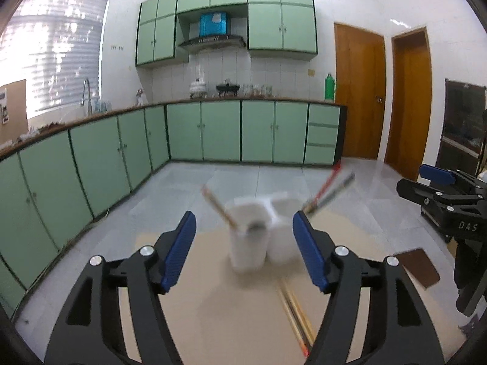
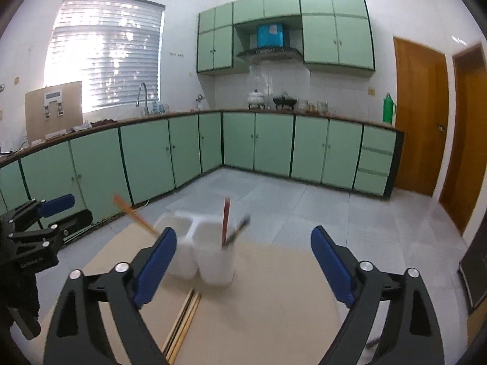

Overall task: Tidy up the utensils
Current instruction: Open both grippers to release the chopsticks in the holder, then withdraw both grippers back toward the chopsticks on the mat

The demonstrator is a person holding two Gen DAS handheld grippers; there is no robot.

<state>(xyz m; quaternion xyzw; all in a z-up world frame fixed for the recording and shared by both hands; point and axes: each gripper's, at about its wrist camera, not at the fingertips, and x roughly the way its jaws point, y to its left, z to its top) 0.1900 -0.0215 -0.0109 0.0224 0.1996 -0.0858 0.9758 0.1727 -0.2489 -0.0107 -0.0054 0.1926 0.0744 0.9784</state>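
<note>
Currently, two white holders are standing side by side, touching, toward the far edge of the table (image 1: 219, 319). The left holder (image 1: 248, 237) is carrying a wooden stick (image 1: 217, 210) and what appears to be a spoon; blur is preventing a firm identification. The right holder (image 2: 214, 255) is carrying a red stick (image 2: 225, 222) and a dark-handled utensil (image 2: 239, 229), both leaning out over the rim. Loose chopsticks (image 2: 182, 322) are lying flat on the table just in front of the holders, pointing toward the cameras, and these are judged to be the remaining work. The left gripper (image 1: 243, 252) is hovering with its jaws partly open and nothing between the pads; the left holder is showing through the gap but is not being touched. The right gripper (image 2: 243, 267) is hovering with its jaws spread wide, also holding nothing. Judging by the layout, the task is standing past its midpoint: several utensils are already sitting upright in the holders, while the chopsticks are waiting to be picked up and dropped in. A dark card (image 1: 417, 267) is lying at the right table edge, apart from the utensils.
</note>
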